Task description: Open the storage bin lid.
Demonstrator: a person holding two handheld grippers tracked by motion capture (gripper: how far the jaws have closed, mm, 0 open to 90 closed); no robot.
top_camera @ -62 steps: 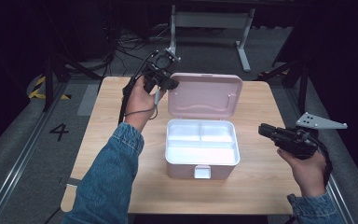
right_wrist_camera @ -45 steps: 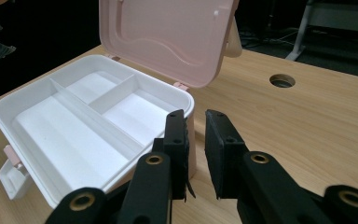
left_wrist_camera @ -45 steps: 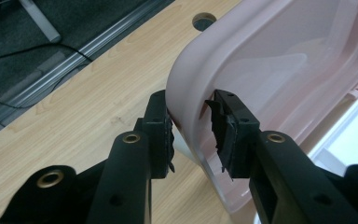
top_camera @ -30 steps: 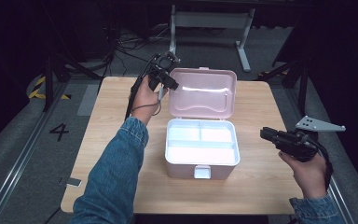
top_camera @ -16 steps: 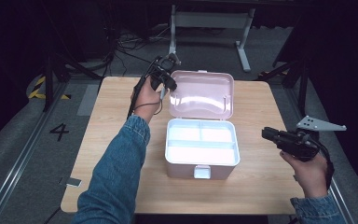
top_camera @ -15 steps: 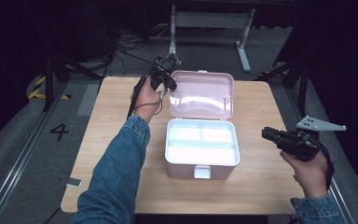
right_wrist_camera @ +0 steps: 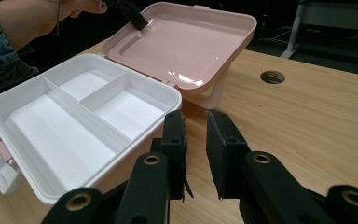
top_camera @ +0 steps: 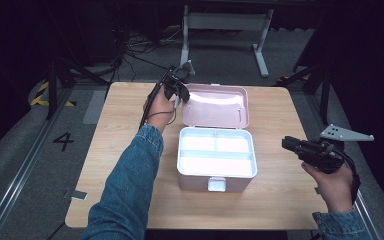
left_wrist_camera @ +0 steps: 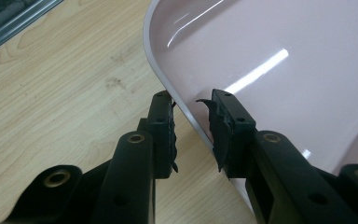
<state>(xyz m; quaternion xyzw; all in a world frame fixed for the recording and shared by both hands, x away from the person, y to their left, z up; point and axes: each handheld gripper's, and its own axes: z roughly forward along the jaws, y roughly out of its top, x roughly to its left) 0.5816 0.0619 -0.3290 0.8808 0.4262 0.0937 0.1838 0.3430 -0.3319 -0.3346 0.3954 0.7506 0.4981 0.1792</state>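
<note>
The pink box point(top_camera: 215, 160) sits at the centre of the desk point(top_camera: 280, 110), its lid point(top_camera: 215, 106) tilted back. The left gripper point(left_wrist_camera: 193, 122) is parted, jaws straddling the lid's left rim without clamping it. The right gripper point(right_wrist_camera: 196, 140) hangs beside the box's right side, jaws slightly apart, holding nothing.

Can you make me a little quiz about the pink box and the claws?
1. True or false: the pink lid is shut over the white tray.
2. Which claw straddles the lid's rim? A) left claw B) right claw
3. Fill in: the tray has ___ compartments.

Key: 1. False, the lid is open, tipped back behind the tray. 2. A, one jaw sits outside the rim and one inside, not yet closed on it. 3. Three, two small and one long.
</note>
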